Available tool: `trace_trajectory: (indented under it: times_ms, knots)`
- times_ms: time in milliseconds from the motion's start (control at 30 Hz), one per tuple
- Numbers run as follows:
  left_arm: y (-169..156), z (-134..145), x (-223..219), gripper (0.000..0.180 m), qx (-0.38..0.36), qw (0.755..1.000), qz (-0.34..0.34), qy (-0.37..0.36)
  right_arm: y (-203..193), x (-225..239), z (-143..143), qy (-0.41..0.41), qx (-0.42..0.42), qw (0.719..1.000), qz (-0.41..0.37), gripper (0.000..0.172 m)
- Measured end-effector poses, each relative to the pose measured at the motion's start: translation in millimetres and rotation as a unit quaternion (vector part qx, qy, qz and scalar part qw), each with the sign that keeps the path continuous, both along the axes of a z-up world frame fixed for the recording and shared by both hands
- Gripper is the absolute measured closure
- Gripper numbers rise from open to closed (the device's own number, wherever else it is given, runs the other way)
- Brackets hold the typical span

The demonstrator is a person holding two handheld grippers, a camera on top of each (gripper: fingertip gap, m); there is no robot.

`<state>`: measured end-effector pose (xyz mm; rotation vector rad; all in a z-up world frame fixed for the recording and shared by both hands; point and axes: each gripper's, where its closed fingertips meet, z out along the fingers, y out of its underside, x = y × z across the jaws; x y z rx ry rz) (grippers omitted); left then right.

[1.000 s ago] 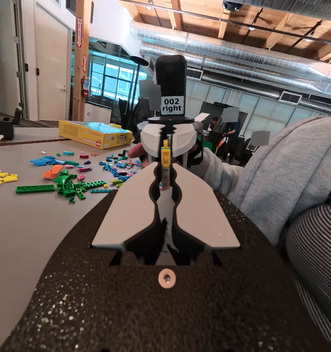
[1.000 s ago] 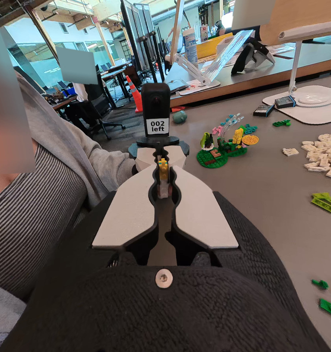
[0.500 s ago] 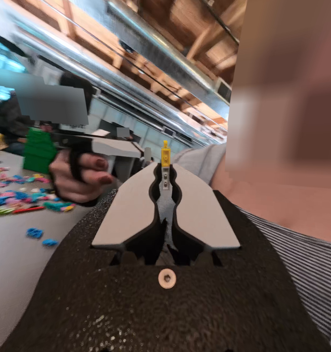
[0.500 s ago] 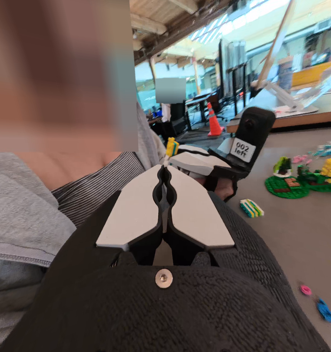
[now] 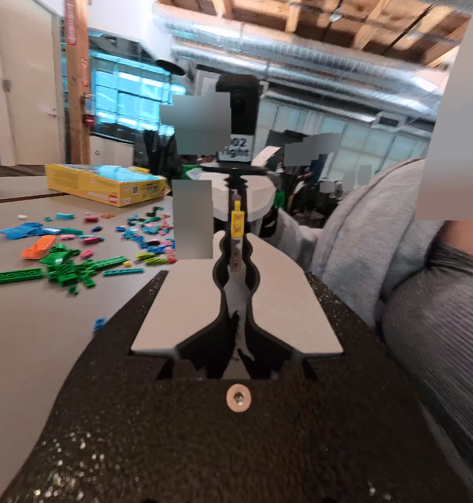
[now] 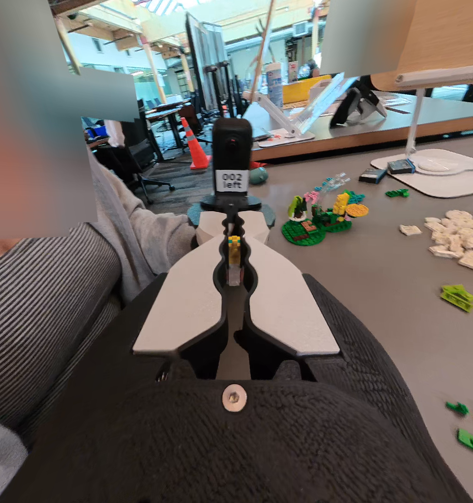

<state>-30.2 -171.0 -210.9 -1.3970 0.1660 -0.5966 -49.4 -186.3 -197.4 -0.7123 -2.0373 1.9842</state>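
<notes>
My two grippers face each other tip to tip above the grey table (image 5: 25, 326). My left gripper (image 5: 236, 239) is shut on the pale clear end (image 5: 235, 255) of a small yellow brick piece (image 5: 237, 221), which sticks out forward into the fingers of my right gripper (image 5: 236, 196). In the right wrist view my right gripper (image 6: 233, 242) is shut on the yellow piece (image 6: 233, 251), which has a teal stripe at its far end. A pale clear bit (image 6: 232, 275) sits behind it in the jaws. My left gripper (image 6: 232, 226) stands just beyond.
Loose coloured bricks (image 5: 74, 253) and a yellow box (image 5: 104, 185) lie left of my left gripper. A green brick model (image 6: 319, 220), white pieces (image 6: 464, 239) and lime pieces (image 6: 457, 296) lie right of my right gripper. A person's striped torso (image 6: 39, 285) and grey sleeve (image 5: 366, 231) are close by.
Half a second ago the grippers were apart, my right one shut on air and my left holding the yellow piece up. Now they face each other again and my right fingers grip the yellow end.
</notes>
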Motion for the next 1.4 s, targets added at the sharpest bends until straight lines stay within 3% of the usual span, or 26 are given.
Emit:
trace_trajectory:
  times_ms: [233,400,500,633,767,900,1000,1067,1233,1333,1400]
  knots:
    - [-14.5,13.2,28.3,0.171,0.020,0.985,-0.152,-0.081,-7.8,33.5,11.3,0.019,-0.067,0.990,0.126,0.165]
    - [-14.1,17.6,25.2,0.170,0.022,0.976,-0.169,-0.133,-8.8,34.4,17.8,0.023,-0.100,0.986,0.131,0.165]
    - [-4.5,14.0,-2.1,0.171,0.027,0.991,-0.057,-0.118,-0.7,10.0,16.7,0.011,-0.107,0.993,0.046,0.165]
    - [1.5,6.0,-24.5,0.163,0.023,0.995,0.091,-0.009,8.5,-15.0,9.9,-0.028,-0.139,0.989,-0.031,0.166]
    - [11.2,-7.8,-34.8,0.139,-0.015,0.975,0.194,0.105,14.6,-23.8,5.3,-0.044,-0.149,0.986,-0.059,0.166]
    - [10.9,-8.9,-44.1,0.147,-0.015,0.943,0.273,0.192,16.9,-27.2,3.5,-0.050,-0.156,0.984,-0.072,0.166]
    - [10.3,-9.8,-43.2,0.165,-0.013,0.926,0.291,0.239,17.2,-29.7,1.6,-0.058,-0.161,0.982,-0.078,0.166]
    - [11.6,-13.5,-46.5,0.166,-0.029,0.916,0.306,0.258,18.4,-30.9,-0.1,-0.063,-0.161,0.981,-0.083,0.166]
    - [11.7,-18.9,-51.3,0.168,-0.059,0.930,0.287,0.220,20.8,-34.4,-5.6,-0.058,-0.145,0.983,-0.101,0.166]
    - [11.5,-24.6,-57.0,0.168,-0.079,0.920,0.301,0.237,27.4,-37.2,-11.2,0.002,-0.076,0.988,-0.137,0.164]
    - [10.7,-28.9,-59.8,0.168,-0.091,0.912,0.304,0.260,35.2,-37.4,-14.6,0.066,0.006,0.984,-0.166,0.151]
